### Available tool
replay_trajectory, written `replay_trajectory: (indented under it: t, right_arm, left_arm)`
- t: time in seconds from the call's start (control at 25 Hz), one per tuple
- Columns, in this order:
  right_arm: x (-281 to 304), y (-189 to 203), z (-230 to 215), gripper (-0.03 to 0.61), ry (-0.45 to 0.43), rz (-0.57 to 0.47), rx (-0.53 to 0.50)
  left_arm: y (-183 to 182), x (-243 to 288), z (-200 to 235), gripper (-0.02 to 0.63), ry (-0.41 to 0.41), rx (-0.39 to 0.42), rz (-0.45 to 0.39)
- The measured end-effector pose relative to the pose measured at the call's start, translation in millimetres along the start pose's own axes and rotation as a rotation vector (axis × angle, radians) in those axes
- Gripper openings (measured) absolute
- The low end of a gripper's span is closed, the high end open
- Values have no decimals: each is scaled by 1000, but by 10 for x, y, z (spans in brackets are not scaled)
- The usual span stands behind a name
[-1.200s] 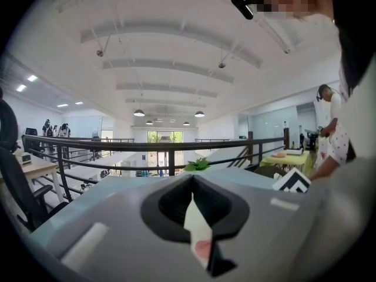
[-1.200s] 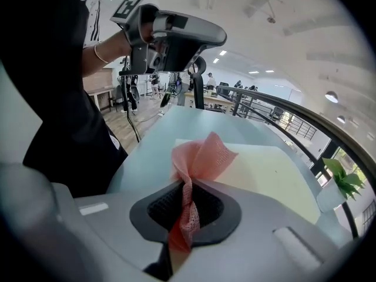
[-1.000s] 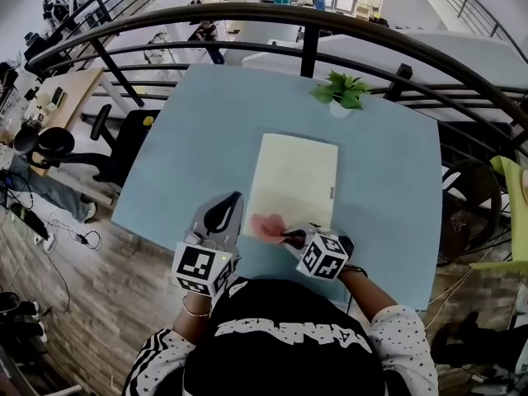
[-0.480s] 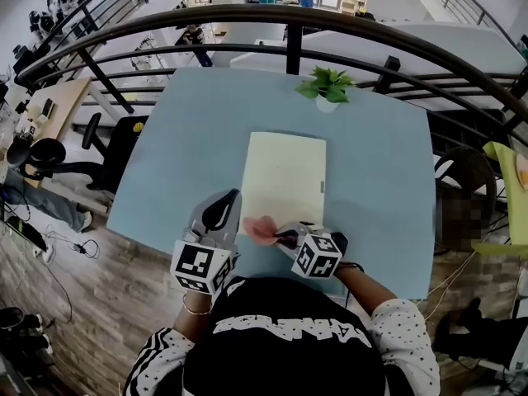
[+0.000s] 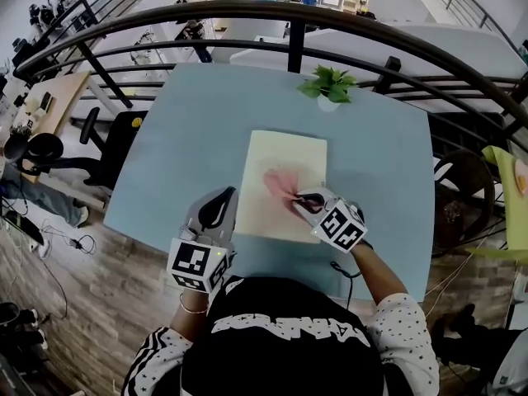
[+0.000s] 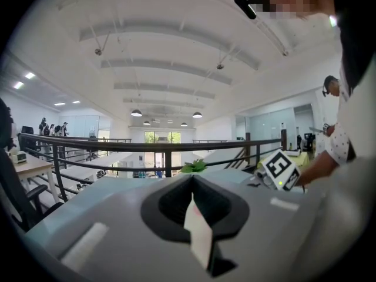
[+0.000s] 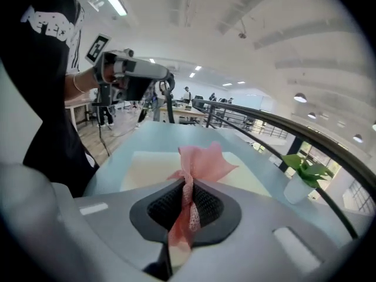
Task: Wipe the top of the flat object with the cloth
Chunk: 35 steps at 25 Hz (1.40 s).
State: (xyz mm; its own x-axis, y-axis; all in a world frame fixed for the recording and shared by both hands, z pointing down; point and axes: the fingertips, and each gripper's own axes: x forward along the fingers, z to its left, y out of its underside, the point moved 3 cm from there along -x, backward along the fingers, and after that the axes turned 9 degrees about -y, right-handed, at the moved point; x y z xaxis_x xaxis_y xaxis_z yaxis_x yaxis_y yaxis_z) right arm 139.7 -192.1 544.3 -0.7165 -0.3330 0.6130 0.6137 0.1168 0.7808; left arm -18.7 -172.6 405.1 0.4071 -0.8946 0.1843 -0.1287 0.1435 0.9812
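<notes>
- Cloth (image 5: 279, 181), pinched in the right gripper (image 5: 304, 200) jaws, rests mid-way up the flat object (image 5: 289, 151) on the counter (image 5: 190, 130).
- Left gripper (image 5: 224, 200) jaws are pressed together, empty.
- Wiping seems partway; the far half is probably left.

Matt surfaces, woven cloth
A thin, loosely woven pink cloth (image 7: 200, 160) is seen; the cream flat object (image 5: 289, 151) appears matt, the table (image 5: 198, 130) smooth.
</notes>
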Motion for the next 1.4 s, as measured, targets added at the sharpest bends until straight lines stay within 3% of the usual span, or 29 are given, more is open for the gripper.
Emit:
replay_trajectory:
  t: [0.16, 0.4, 0.64, 0.96, 1.4]
  right_arm:
    - [-123, 51, -509, 26, 108, 41, -21]
    - [-51, 121, -1045, 26, 187, 106, -78]
    - [145, 251, -1346, 26, 189, 195, -154]
    - [319, 520, -1596, 26, 189, 303, -183]
    - [344, 596, -1531, 11, 163, 325, -208]
  left_arm:
    - [-11, -5, 75, 0, -20, -1, 4]
    - [-5, 30, 210, 0, -41, -2, 11]
    - [11, 130, 287, 0, -52, -8, 21]
    - [62, 296, 315, 0, -39, -6, 44]
    - [54, 405, 195, 0, -5, 4, 52]
